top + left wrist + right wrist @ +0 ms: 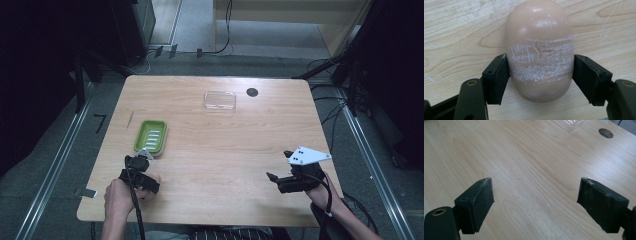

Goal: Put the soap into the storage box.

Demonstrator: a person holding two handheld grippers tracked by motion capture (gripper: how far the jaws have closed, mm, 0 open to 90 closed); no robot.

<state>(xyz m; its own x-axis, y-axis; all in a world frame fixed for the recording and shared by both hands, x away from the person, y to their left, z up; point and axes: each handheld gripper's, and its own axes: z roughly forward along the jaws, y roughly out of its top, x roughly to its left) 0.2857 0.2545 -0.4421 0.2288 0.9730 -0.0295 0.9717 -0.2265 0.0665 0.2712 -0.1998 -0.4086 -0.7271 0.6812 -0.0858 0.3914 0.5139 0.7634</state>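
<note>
Both tongs rest near the front edge of the table [210, 130]: the left gripper [541, 75] has its jaws pressed on the two long sides of a beige soap bar [540, 47] by the front left corner, just in front of the green soap dish [150, 136], and the right gripper [535, 202] stands wide apart with nothing between its jaws. I judge the bar stiff, light and rather slippery. Its rounded, scuffed flanks could slide out, so the grip across the middle seems the best place.
</note>
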